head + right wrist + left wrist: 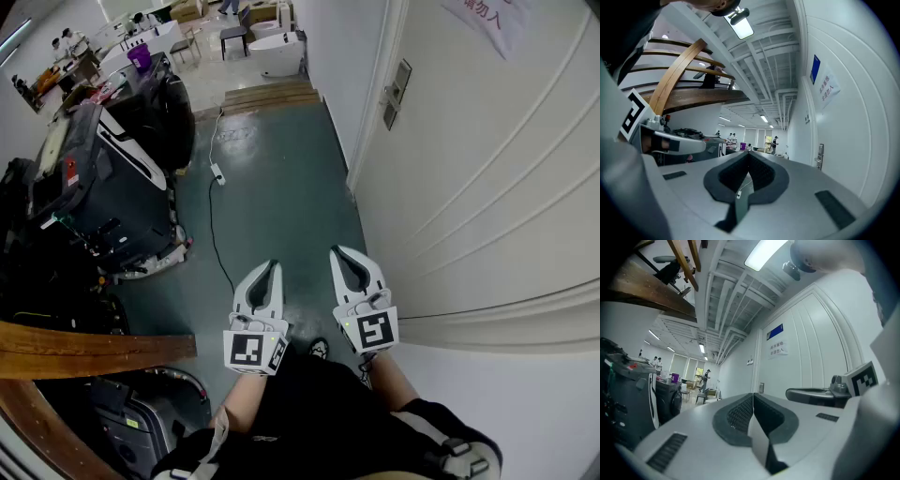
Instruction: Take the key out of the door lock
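The white panelled door (487,187) fills the right of the head view. Its lock plate with handle (398,89) sits far up the door edge; it is also small in the right gripper view (819,155). No key can be made out at this distance. My left gripper (273,266) and right gripper (338,251) hang side by side low over the green floor, close to my body and well short of the lock. Both are shut with nothing between the jaws, as the left gripper (753,394) and right gripper (749,153) show in their own views.
A large black machine (103,187) stands on the left. A power strip with its cable (217,173) lies on the floor ahead. A wooden handrail (84,352) curves at the lower left. Wooden boards (272,94) lie further down the passage. People stand far off in the back room.
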{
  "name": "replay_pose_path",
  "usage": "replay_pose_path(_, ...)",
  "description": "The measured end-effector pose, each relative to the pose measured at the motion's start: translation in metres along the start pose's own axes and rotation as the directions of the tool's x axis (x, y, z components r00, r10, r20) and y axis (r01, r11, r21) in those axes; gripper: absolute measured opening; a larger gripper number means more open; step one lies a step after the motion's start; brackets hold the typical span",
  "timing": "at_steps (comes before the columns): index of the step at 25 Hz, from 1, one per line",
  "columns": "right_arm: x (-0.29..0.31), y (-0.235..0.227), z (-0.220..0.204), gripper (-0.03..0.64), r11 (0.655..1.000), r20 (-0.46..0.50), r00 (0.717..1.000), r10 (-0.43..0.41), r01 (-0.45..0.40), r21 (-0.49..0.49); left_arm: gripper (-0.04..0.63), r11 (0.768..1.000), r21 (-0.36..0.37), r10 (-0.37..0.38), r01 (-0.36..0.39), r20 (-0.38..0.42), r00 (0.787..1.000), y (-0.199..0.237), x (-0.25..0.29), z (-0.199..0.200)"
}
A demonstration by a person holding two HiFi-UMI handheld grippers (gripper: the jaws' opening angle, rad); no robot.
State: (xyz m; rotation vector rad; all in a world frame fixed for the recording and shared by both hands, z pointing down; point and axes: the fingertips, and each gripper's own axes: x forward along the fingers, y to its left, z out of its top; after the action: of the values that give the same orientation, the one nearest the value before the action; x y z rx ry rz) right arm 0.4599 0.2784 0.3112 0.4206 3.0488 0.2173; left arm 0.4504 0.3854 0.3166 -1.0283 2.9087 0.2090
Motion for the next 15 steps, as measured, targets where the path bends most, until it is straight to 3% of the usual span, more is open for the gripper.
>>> replay_pose_path(7,-0.016,0.005,0.005,0.008,1.000,0.007,1.000,0.006,-0.006,-0.004,0.025,1.000,0.000,-0.003,0.003,-0.013,1.000,-0.014,-0.011,-0.003)
replay_pose_path(15,-0.015,-0.003,-0.014,0.008,0.996,0.007,1.000,-0.007,0.007,0.090,0.026,1.000,0.011,-0.028,0.029,-0.087,0.996,-0.012,-0.007,-0.027)
